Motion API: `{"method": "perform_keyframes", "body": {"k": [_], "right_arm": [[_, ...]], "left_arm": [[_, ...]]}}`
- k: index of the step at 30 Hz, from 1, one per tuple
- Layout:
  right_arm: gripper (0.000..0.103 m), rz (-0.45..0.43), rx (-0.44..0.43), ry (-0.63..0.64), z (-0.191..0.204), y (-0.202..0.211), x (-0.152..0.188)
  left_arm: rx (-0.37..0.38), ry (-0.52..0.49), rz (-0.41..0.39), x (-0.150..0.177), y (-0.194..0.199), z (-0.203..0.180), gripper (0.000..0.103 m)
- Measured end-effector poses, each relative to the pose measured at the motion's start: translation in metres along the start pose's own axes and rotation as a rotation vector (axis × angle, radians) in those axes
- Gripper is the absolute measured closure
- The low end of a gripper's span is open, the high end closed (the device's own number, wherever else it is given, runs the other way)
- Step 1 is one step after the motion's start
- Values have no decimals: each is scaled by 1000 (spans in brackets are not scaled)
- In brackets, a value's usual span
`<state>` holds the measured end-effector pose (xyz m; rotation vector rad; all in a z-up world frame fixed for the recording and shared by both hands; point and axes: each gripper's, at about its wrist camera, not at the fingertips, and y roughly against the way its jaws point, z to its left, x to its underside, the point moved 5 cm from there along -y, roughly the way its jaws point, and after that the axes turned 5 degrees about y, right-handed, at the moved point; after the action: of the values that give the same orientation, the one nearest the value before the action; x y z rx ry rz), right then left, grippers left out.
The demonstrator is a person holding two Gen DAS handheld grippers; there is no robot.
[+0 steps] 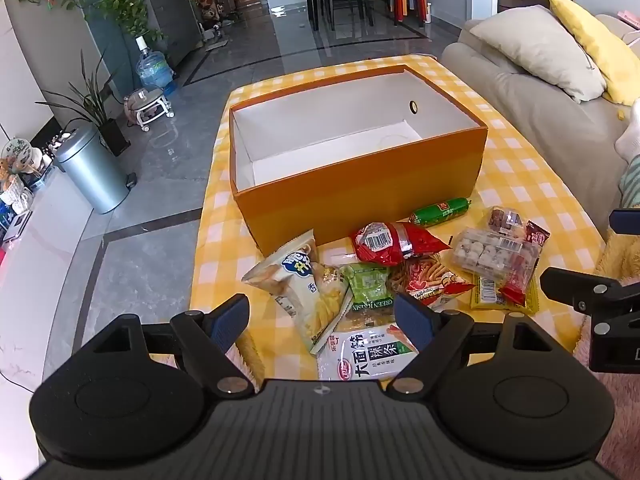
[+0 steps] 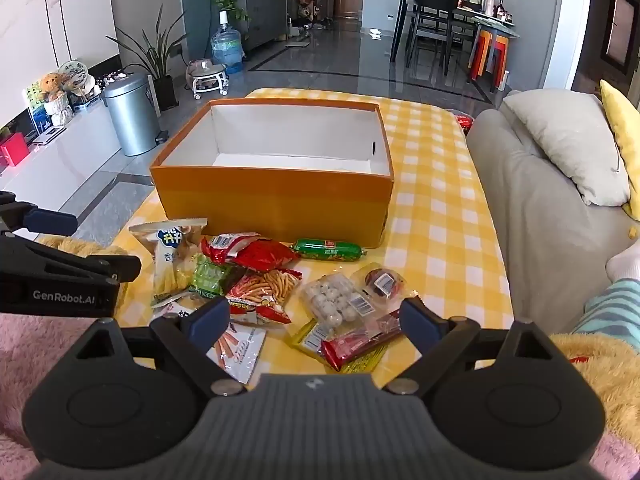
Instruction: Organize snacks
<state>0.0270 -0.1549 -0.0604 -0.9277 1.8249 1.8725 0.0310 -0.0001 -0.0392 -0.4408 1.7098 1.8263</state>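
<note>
**Snack sort: box empty, no pick made yet**

Left wrist view. The left tool [image 1: 322, 322] hangs over the near edge of the bench [image 1: 516, 168], which is draped in a yellow-and-white checked cloth. Its blue-padded jaws stand wide apart, gripping nothing. Between and just beyond them lie a pale crinkled chip bag [image 1: 304, 292] and a white noodle-snack packet with dark lettering [image 1: 360, 354]. The open orange cardboard box with white lining [image 1: 360, 196] sits behind the pile and holds nothing.

Right wrist view. The right tool [image 2: 314, 322] is likewise spread and empty-handed. A clear tray of pale round balls [image 2: 332, 298] and a red-wrapped snack bar [image 2: 360, 342] lie just ahead of it; a green sausage stick [image 2: 328, 249] rests against the box front.

Judgement: the opening step, choosing a first item. The next move calls for lowering one tool onto a top-lying packet and closing across its narrow span.
</note>
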Motion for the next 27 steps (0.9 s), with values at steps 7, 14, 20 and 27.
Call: {"method": "perform_keyframes", "body": {"k": [7, 14, 20, 27], "right_arm": [[13, -1, 8, 12, 2, 2, 1], [13, 6, -3, 5, -1, 3, 0], [13, 6, 3, 8, 2, 1, 2], [13, -10, 3, 4, 2, 3, 2]], "left_arm": [[1, 0, 0, 0, 0, -1, 7], [5, -9, 1, 3, 2, -3, 6], [6, -7, 8, 2, 0, -3, 7], [2, -6, 6, 2, 1, -3, 7]]}}
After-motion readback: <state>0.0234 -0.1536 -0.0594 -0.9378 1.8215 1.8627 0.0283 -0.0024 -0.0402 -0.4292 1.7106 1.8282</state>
